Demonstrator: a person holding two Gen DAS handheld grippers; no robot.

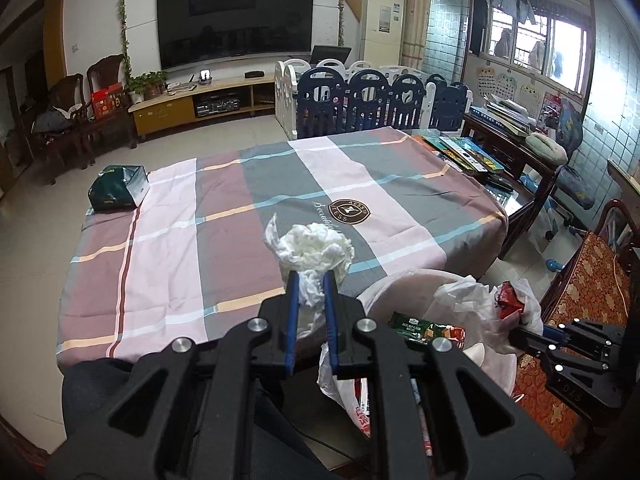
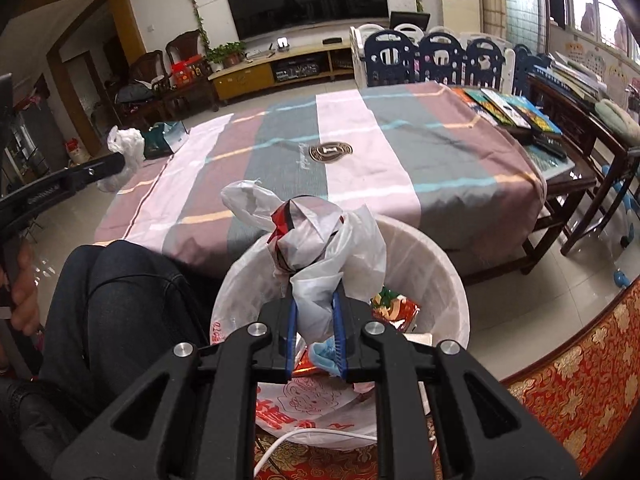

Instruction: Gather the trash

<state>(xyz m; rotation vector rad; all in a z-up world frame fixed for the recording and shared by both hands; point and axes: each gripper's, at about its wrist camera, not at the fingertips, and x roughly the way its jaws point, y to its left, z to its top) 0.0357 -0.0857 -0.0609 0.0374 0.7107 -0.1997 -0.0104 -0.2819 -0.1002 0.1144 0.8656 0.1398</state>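
White crumpled tissue sits clenched between our left gripper fingers in the left wrist view, its bulk bulging just beyond the tips, above the near edge of the counter. To the right of these fingers and lower down we see the lined trash bin, already holding a green snack wrapper and other scraps. Further right, the right gripper carries its own load towards that bin. Far ahead and to the left of the fingers, a green packet lies on the counter's far corner; we judge it may be left to collect.

From the right wrist view, our right gripper fingers are clamped on a wad of plastic bag and red-printed wrapper, held right over the bin's mouth. Wrappers lie inside, below the fingers. We judge both loads need only dropping; otherwise the counter looks nearly cleared.
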